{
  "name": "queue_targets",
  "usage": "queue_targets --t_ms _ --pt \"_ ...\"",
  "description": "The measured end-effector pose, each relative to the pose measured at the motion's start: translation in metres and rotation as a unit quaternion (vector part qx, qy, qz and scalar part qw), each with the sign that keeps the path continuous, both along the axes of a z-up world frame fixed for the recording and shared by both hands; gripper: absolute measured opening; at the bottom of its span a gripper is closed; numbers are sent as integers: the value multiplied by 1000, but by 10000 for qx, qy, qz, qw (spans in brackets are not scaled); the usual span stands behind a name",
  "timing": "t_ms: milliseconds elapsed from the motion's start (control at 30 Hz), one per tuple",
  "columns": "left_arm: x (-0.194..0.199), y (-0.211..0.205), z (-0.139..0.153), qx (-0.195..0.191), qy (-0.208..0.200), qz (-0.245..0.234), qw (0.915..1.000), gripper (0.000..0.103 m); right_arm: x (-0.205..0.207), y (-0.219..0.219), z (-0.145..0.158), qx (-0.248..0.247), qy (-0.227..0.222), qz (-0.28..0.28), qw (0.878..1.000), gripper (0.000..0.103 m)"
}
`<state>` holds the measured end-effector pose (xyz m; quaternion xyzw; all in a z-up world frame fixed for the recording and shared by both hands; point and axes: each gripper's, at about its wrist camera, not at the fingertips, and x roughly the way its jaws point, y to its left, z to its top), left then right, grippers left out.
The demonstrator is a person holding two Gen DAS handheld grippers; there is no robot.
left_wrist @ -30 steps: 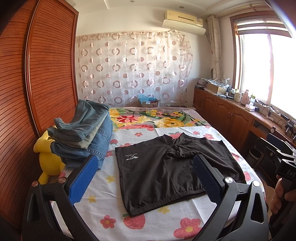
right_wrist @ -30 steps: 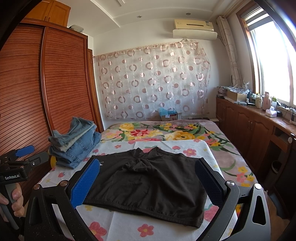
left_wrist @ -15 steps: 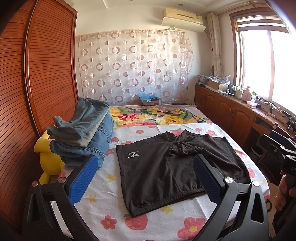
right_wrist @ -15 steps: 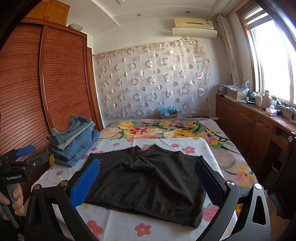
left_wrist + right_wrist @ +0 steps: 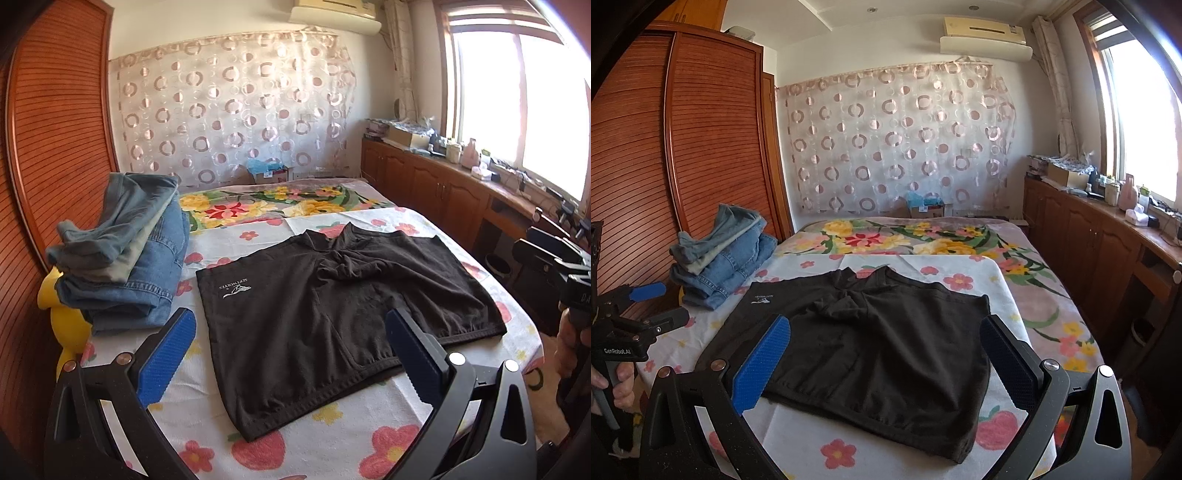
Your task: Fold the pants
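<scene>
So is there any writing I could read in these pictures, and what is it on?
"GenRobot.AI": white letters on the black body of the left tongs, seen from the right camera.
"SEPTWOLVES": small white print, upside down, above a logo on the black shorts.
"DA...": cut off at the picture's edge, on the right tongs.
Labels on the cardboard box by the curtain and the bottles on the counter: too small to read.

A home bedroom: bed under a flowered sheet filling the middle, louvred wooden wardrobe at 9 o'clock, ring-patterned curtain and wall air conditioner at 12, cluttered low wooden cabinets below a sunlit window at 3.
</scene>
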<state>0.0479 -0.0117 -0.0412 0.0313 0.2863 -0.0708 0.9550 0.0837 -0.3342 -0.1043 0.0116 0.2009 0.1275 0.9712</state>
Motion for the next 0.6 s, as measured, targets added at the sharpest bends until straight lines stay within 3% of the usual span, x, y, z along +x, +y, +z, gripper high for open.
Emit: queue_targets --t_ms 433,600 --pt "45 -6 -16 127 235 -246 9993 103 42 -14 1 -304 190 -272 9990 95" --pt "57 -12 -29 145 402 -345 9985 103 78 -14 -4 -381 597 -265 9971 81"
